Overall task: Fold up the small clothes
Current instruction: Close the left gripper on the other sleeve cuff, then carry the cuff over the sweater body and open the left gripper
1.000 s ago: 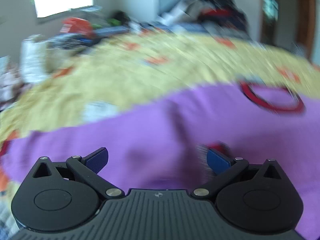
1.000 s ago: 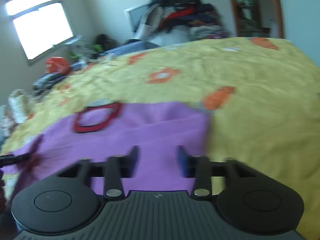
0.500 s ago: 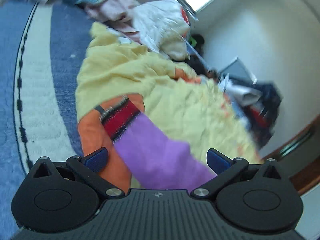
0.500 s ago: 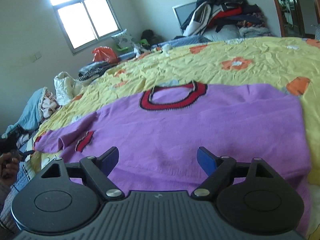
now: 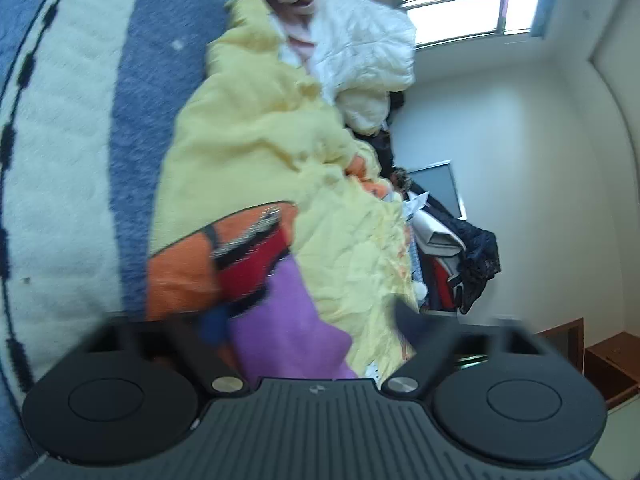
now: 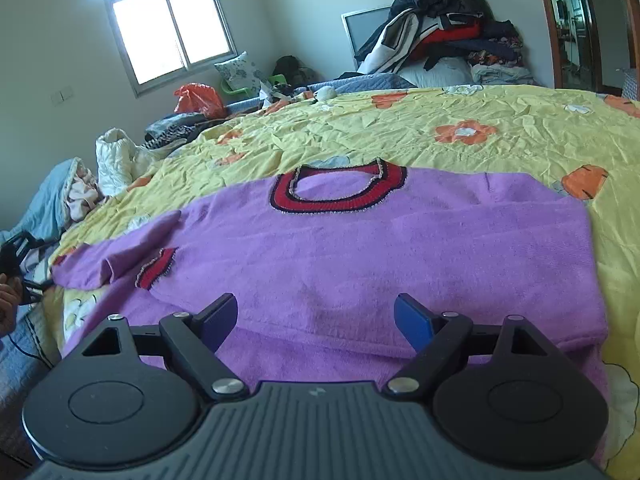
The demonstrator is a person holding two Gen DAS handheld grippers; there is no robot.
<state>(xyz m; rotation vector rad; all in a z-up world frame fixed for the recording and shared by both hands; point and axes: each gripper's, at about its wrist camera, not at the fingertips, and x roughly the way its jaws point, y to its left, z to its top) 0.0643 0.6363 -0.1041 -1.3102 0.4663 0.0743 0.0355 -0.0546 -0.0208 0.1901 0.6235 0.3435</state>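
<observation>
sweater (image 6: pixel 360 248): purple, red-black collar (image 6: pixel 340 188). bedspread (image 6: pixel 480 120): yellow, orange flowers. rug (image 5: pixel 80 120): blue-cream stripes.

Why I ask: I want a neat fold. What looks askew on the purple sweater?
The purple sweater lies mostly flat on the yellow bedspread, but its left sleeve is bunched and doubled over, its red cuff resting on the body.

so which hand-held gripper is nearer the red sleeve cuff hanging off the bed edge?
Left. The left hand-held gripper is right at the cuff, open around the purple sleeve. The right hand-held gripper hovers open over the sweater body, far from it.
</observation>
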